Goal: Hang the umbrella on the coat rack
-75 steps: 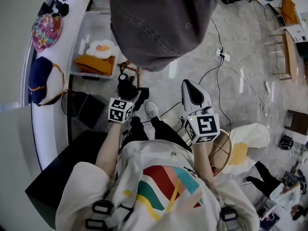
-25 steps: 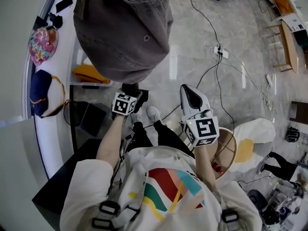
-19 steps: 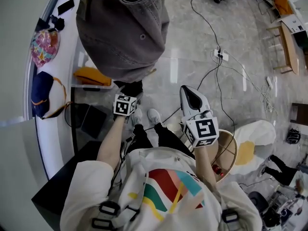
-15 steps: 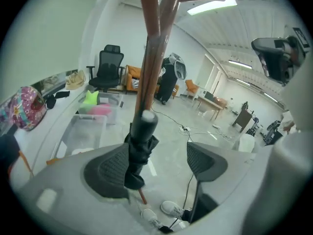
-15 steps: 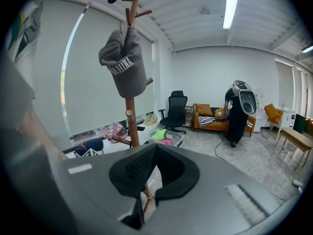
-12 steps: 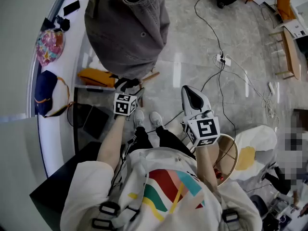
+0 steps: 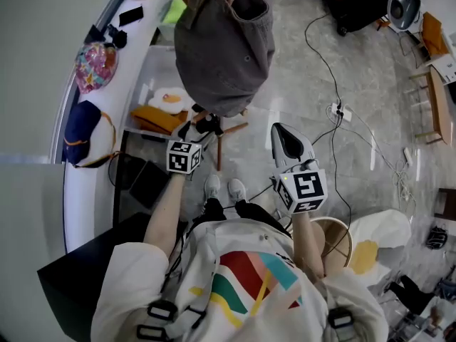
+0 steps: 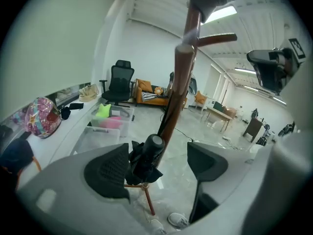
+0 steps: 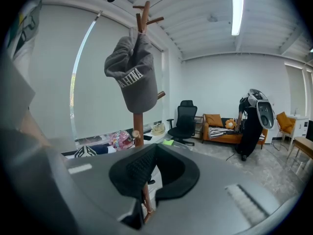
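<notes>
Umbrella [image 8: 145, 159] is hanging on the coat rack [image 8: 182, 82] above glossy floor [image 7: 299, 91], beneath a grey cap [image 7: 224, 48]; jaws of the left gripper [image 8: 157, 168], just opening wide, are flanking it untouched. Right gripper [image 9: 149, 173] is sitting closed, empty.

Grey cap [image 7: 224, 45] hanging, upper centre. White table [image 7: 89, 191] along the left wall carries a multicoloured bag [image 7: 95, 66] and a dark blue bag [image 7: 82, 132] with an orange strap. Clear bin [image 7: 160, 70] beside it. Power strip [image 7: 336, 110] with cables on the marble floor [image 7: 299, 70]. Background: black office chair [image 8: 117, 82], orange sofa [image 8: 149, 93].
</notes>
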`<state>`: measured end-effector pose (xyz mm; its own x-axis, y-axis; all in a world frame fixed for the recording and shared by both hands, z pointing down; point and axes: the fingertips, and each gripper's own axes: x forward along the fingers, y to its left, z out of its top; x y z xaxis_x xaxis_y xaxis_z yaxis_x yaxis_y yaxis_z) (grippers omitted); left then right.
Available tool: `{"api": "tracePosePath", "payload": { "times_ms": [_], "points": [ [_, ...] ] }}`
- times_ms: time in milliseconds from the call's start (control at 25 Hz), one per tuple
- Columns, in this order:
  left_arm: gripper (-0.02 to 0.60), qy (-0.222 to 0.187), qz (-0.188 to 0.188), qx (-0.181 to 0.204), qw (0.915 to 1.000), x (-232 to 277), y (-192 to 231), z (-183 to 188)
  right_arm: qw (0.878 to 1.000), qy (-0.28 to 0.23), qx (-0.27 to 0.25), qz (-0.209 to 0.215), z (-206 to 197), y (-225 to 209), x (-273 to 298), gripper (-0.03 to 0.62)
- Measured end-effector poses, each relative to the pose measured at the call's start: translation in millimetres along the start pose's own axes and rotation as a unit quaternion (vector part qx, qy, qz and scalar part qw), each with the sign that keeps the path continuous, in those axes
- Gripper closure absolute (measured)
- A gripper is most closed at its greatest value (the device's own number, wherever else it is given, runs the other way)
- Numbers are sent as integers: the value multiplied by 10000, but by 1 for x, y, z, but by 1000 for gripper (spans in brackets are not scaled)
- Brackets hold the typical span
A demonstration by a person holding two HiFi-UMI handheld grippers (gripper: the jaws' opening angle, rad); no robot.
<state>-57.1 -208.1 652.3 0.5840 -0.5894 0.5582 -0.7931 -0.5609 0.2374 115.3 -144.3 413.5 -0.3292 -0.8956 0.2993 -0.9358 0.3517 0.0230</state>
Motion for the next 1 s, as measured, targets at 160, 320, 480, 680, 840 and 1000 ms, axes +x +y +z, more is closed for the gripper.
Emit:
{"api": "tracePosePath", "payload": {
  "times_ms": [160, 320, 480, 680, 840, 1000],
  "points": [
    [226, -307, 144, -34, 9994, -21, 9, 25, 9998, -159, -94, 112, 16, 2, 4, 591],
    [321, -707, 461, -41, 9964, -51, 26, 49, 9990, -354, -187, 189, 30, 5, 7, 591],
    [385, -1267, 843, 172, 9882, -89, 43, 87, 9981, -534, -206, 215, 41, 7, 13, 591],
    [465, -2325, 1108, 514, 9649, -145, 37, 161, 9964, -786, -236, 206, 59, 5, 14, 591],
    [577, -2973, 1209, 834, 9434, -187, 17, 212, 9946, -975, -264, 228, 75, 7, 12, 591],
    [577, -3455, 1153, 1213, 9234, -224, -16, 253, 9931, -1118, -278, 234, 86, 10, 11, 591]
  ]
}}
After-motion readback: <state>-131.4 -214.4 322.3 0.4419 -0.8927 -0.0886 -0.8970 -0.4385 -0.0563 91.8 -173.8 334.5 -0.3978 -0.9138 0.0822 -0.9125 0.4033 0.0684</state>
